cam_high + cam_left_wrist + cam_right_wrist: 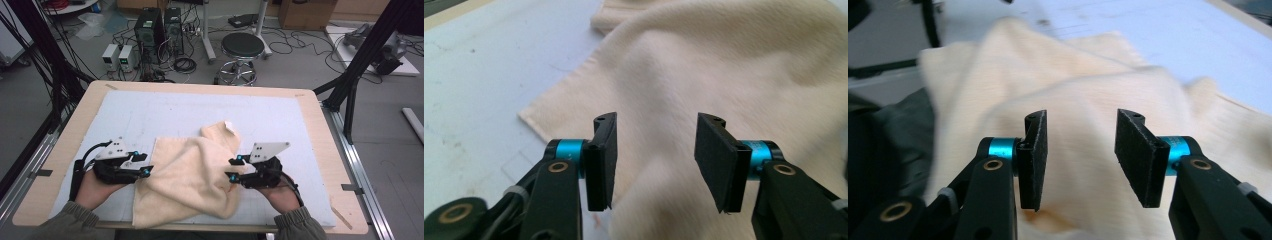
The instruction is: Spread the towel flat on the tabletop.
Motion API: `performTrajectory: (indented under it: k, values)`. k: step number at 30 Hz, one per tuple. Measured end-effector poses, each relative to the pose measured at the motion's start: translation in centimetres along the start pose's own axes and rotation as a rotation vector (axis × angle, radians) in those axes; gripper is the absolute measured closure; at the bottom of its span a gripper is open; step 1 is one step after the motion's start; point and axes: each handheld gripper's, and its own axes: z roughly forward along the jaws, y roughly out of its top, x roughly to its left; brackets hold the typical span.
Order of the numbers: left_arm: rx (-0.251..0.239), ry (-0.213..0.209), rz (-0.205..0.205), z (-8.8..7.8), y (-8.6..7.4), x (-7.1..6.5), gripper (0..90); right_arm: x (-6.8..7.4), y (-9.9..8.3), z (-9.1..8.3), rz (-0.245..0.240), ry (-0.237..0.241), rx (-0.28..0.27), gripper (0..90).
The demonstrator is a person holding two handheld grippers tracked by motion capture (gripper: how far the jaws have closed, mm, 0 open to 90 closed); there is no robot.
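Soft cream terry towel (pixel 187 177); matt pale mat (pixel 150 112); wooden table (pixel 75 130) edge.

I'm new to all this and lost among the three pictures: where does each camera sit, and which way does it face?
High view: above the person's side of the table, looking forward and down; both forearms, left tongs and right tongs show.
Left gripper view: rides the left tongs, facing the cream towel.
Right gripper view: rides the right tongs, facing that towel.
All views share the towel.

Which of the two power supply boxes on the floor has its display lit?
The right power supply, nearer the black PC towers: it shows a green glowing readout. The left power supply shows no such glow.
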Motion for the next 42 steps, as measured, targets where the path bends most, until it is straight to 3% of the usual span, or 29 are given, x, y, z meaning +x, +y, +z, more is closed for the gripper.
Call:
performTrajectory:
  k: [2,3,6,10,11,12,14,15,18,22,25,27,30,32,34,35,40,42]
  values:
    - [0.009,0.010,-0.004,1.4,0.3,0.3,48.8,-0.7,-0.2,0.2,0.020,-0.012,0.009,56.1]
    - [0.031,-0.013,-0.018,3.0,0.2,0.5,47.0,-2.0,-0.8,1.0,0.049,-0.021,0.045,54.8]
    - [0.067,-0.028,-0.017,4.4,0.0,0.5,45.8,-3.2,-2.2,2.9,0.099,0.005,0.112,54.3]
    - [0.188,-0.082,-0.026,6.8,-1.3,0.6,51.3,-3.8,-4.2,4.9,0.143,0.053,0.218,62.6]
    - [0.204,-0.107,-0.032,7.2,-1.8,0.5,51.3,-3.8,-4.2,4.9,0.143,0.053,0.218,62.6]
    - [0.204,-0.111,-0.017,7.4,-2.1,0.4,59.4,-3.7,-4.7,5.4,0.150,0.075,0.247,69.5]
    - [0.193,-0.087,-0.003,7.1,-2.3,0.2,69.2,-3.6,-4.7,5.3,0.138,0.079,0.243,75.8]
    - [0.190,-0.091,-0.007,7.0,-2.3,0.2,69.2,-3.6,-4.7,5.3,0.138,0.079,0.243,75.8]
    - [0.186,-0.087,0.001,6.7,-2.5,0.1,81.6,-3.0,-4.4,4.9,0.104,0.069,0.255,80.7]
    - [0.183,-0.085,0.025,5.9,-2.7,-0.4,83.3,-2.4,-4.0,3.5,0.068,0.016,0.225,81.3]
    - [0.168,-0.101,0.032,5.1,-2.7,-0.8,83.3,-2.5,-4.1,2.8,0.078,0.010,0.196,80.7]
    - [0.152,-0.110,0.037,4.7,-2.7,-1.3,82.7,-2.5,-4.3,2.9,0.091,0.018,0.223,75.9]
    - [0.117,-0.086,0.040,4.2,-2.4,-1.4,77.4,-2.4,-4.2,2.9,0.082,0.016,0.206,69.9]
    - [0.087,-0.063,0.030,3.9,-2.1,-1.0,65.0,-2.6,-3.8,1.9,0.094,0.000,0.127,62.4]
    - [0.057,-0.032,0.016,3.8,-1.9,-0.5,62.0,-2.8,-3.7,1.5,0.104,-0.011,0.107,60.0]
    - [0.039,0.005,0.002,3.9,-1.7,0.2,56.6,-3.2,-3.6,0.9,0.113,-0.033,0.078,58.1]
    - [0.023,0.068,-0.025,4.4,-1.5,1.5,50.8,-4.1,-3.8,0.4,0.147,-0.075,0.061,56.2]
    - [0.039,0.095,-0.025,4.9,-1.7,2.2,49.7,-4.4,-4.0,1.1,0.148,-0.101,0.115,55.2]
